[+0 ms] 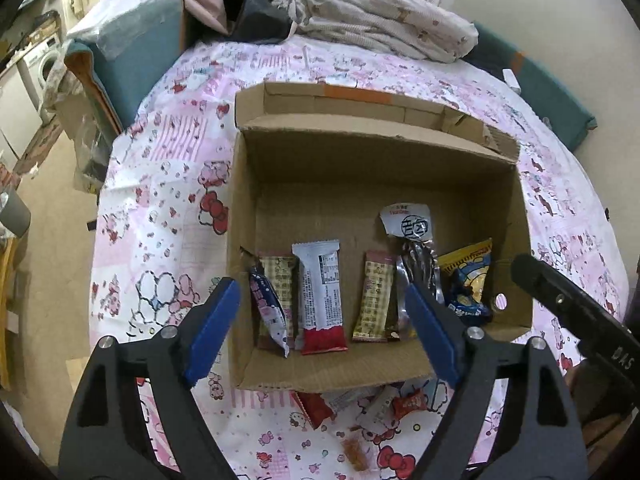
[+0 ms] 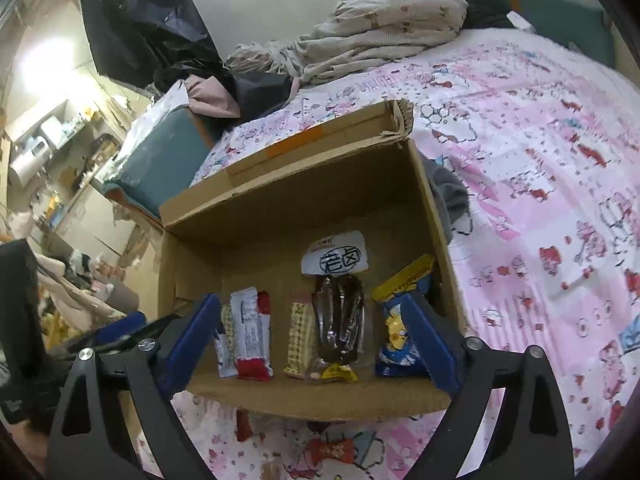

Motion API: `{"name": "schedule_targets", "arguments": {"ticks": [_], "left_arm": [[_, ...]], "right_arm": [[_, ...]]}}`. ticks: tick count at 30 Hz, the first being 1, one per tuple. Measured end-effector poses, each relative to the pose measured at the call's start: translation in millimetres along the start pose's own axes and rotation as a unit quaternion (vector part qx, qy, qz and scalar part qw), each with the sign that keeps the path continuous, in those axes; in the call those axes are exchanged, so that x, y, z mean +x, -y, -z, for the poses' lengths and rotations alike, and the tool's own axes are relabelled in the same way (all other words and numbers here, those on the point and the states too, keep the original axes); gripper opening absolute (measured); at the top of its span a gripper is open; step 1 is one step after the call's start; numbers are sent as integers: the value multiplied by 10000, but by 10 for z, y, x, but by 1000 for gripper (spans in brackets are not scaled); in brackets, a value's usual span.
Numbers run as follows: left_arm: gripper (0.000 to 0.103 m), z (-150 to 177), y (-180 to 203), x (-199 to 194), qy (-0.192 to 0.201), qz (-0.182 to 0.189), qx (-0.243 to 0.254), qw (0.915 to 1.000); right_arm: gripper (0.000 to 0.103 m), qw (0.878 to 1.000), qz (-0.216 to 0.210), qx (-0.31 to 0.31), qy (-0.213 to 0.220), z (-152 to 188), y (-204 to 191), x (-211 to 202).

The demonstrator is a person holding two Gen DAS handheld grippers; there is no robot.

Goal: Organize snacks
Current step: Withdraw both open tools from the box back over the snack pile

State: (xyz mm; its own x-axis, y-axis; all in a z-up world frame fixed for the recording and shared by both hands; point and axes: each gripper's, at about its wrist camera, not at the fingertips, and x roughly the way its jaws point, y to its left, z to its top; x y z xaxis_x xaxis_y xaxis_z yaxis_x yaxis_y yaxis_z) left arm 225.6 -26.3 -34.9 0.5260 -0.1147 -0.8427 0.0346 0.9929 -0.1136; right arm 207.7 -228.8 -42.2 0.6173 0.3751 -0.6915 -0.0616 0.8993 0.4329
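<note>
An open cardboard box (image 1: 516, 236) (image 2: 224, 248) sits on a pink cartoon-print bedsheet. Several snack packets lie in a row along its near wall: a white-and-red bar (image 1: 322, 300) (image 2: 252, 336), checked beige bars (image 1: 374, 296) (image 2: 300, 336), a dark vacuum pack with a white label (image 1: 416, 264) (image 2: 338, 316) and a yellow-and-blue bag (image 1: 468, 280) (image 2: 396, 332). My left gripper (image 1: 324, 332) is open and empty over the box's near edge. My right gripper (image 2: 316, 344) is open and empty, also at the near edge. Loose snacks (image 1: 408, 402) (image 2: 332, 452) lie on the sheet before the box.
A crumpled blanket (image 1: 380, 20) (image 2: 380, 28) and dark clothes lie at the far end of the bed. A teal cushion (image 1: 120, 60) stands at the far left. The bed's left edge drops to a cluttered floor. The right gripper's arm (image 1: 576, 312) shows at the box's right.
</note>
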Motion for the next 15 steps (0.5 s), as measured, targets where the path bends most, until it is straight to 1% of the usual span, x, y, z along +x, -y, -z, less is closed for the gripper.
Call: {"name": "schedule_targets", "arguments": {"ticks": [3, 7, 12, 14, 15], "left_arm": [[82, 40, 11, -120, 136, -25, 159, 9998], [82, 119, -66, -279, 302, 33, 27, 9995], [82, 233, -149, -388, 326, 5, -156, 9993], [85, 292, -172, -419, 274, -37, -180, 9995], [89, 322, -186, -437, 236, -28, -212, 9995]], "right_arm": [[94, 9999, -21, -35, -101, 75, -44, -89], [94, 9999, -79, -133, 6, 138, -115, -280], [94, 9996, -71, -235, 115, 258, -177, -483], [94, 9996, -38, -242, 112, 312, -178, -545], [94, 9997, -40, -231, 102, 339, -171, -574]]}}
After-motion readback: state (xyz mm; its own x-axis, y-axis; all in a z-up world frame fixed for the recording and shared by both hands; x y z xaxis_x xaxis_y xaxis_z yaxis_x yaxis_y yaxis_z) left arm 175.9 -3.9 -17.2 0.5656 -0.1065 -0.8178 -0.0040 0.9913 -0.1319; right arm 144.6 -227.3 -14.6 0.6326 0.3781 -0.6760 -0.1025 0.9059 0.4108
